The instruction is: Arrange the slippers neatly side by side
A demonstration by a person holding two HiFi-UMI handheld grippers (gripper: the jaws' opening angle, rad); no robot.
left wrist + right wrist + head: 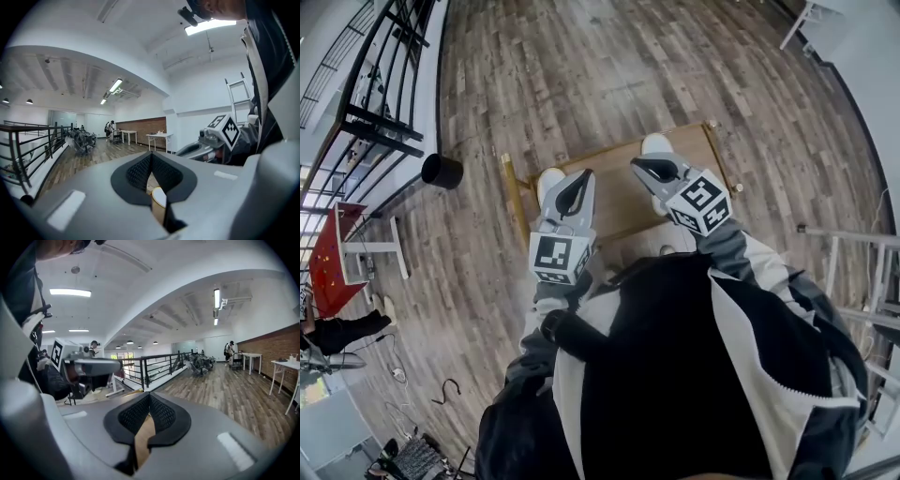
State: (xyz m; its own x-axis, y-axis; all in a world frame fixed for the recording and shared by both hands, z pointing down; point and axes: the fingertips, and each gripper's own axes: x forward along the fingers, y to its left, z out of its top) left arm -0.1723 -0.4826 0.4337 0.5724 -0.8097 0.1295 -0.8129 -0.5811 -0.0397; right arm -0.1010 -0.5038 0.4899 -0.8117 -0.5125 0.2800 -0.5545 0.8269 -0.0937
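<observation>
- The left gripper (581,183) has its jaws pressed together with nothing between them. Its own view shows the black pads meeting, and past them only a strip of brown mat and a white edge that is probably a slipper.
- The right gripper (639,166) is also closed and empty. Its pads touch, and only brown surface shows through the slit below them.
- Both grippers are held up in front of the person's chest, above the mat (614,202), and neither touches a slipper.
- The left slipper (548,178) lies on the mat near its left edge, mostly hidden under the left gripper.
- The right slipper (656,143) lies near the far edge of the mat, its tip showing beyond the right gripper.
- The two visible ends are apart, with bare mat between them, and the right one sits farther from the person than the left. From that, the pair does not look level or close together.
- So much of each slipper is covered that I cannot tell how either one is turned.
- My judgement: no slipper is in hand, and the lining up looks undone or unfinished. What seems left is to bring one slipper beside the other and square them.
</observation>
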